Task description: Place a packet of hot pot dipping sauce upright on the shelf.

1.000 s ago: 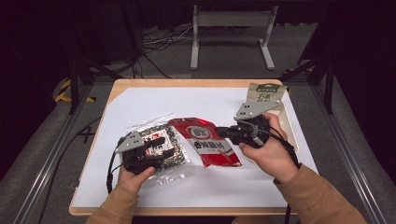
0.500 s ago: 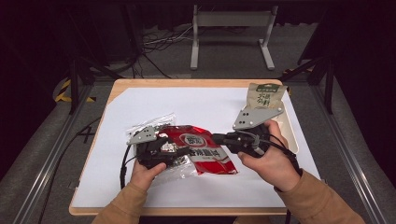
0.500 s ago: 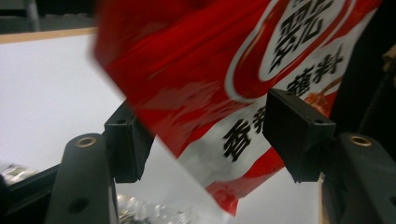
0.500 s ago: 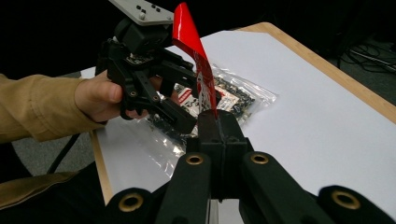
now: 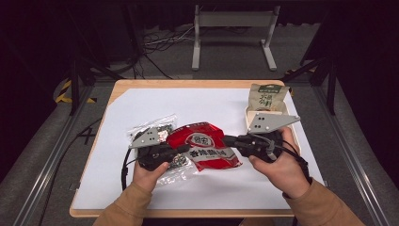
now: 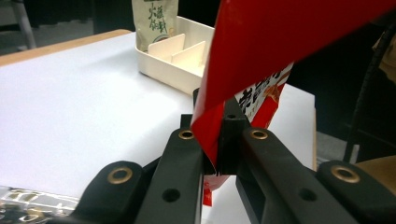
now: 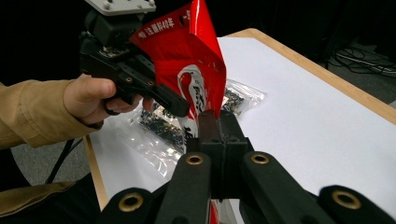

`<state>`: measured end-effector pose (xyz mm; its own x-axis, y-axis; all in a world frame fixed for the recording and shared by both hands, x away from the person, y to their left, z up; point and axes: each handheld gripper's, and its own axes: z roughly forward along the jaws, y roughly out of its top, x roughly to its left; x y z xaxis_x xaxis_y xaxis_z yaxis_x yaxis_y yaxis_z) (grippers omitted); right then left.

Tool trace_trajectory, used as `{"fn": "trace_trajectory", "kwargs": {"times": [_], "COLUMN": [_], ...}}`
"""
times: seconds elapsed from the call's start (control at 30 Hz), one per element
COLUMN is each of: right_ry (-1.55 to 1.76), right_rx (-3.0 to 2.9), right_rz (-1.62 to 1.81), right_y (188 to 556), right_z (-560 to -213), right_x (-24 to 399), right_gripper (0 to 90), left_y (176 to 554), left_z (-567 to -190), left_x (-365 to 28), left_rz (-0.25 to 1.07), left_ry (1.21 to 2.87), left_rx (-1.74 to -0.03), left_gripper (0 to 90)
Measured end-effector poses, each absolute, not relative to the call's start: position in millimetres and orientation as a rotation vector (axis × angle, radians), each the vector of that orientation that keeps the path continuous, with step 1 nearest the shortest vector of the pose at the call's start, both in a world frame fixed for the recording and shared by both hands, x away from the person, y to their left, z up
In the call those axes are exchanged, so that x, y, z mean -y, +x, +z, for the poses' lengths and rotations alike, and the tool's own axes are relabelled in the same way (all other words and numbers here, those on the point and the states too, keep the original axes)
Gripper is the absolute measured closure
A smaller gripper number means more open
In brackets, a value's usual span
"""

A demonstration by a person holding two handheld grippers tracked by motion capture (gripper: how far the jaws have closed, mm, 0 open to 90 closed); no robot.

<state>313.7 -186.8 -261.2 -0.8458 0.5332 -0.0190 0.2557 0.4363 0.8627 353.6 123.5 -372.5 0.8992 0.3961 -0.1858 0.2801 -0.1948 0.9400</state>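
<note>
A red snack bag (image 5: 203, 147) hangs between my two grippers just above the white mat. My left gripper (image 5: 181, 149) holds its left edge; its jaws have just been closing and now pinch the red film (image 6: 261, 46) in the left gripper view (image 6: 212, 156). At the opposite edge my right gripper (image 5: 228, 141) is shut on the bag (image 7: 196, 70), seen close up in the right gripper view (image 7: 217, 128). That view also shows the left gripper (image 7: 180, 108) clamped on the bag's far side.
A clear bag of dark snacks (image 5: 157, 128) lies on the mat under the left hand. At the back right a white divided tray (image 6: 187, 63) holds a tan and green pouch (image 5: 266, 96). The mat lies on a wooden table (image 5: 188, 84).
My left gripper moved right from the clear bag to the red bag's left edge and closed on it. The red bag now stands lifted and tilted between both grippers.
</note>
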Motion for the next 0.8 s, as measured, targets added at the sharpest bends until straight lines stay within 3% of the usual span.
{"fn": "trace_trajectory", "kwargs": {"times": [0.33,0.53,0.8], "right_ry": [0.651,0.566,0.512], "right_rx": [-2.388,-2.458,-2.489], "right_rz": [1.413,1.4,1.363], "right_y": [313.2,311.8,316.1], "right_z": [-266.1,-271.9,-278.6], "right_x": [201.8,196.9,183.1], "right_gripper": [89.8,83.9,81.3], "left_y": [345.6,343.6,344.5], "left_z": [-355.3,-344.8,-340.1], "left_x": [-123.2,-125.7,-119.2], "left_rz": [0.162,0.161,0.082], "left_ry": [1.822,1.842,1.878], "left_rx": [-0.475,-0.429,-0.406], "left_gripper": [89.9,89.9,89.9]}}
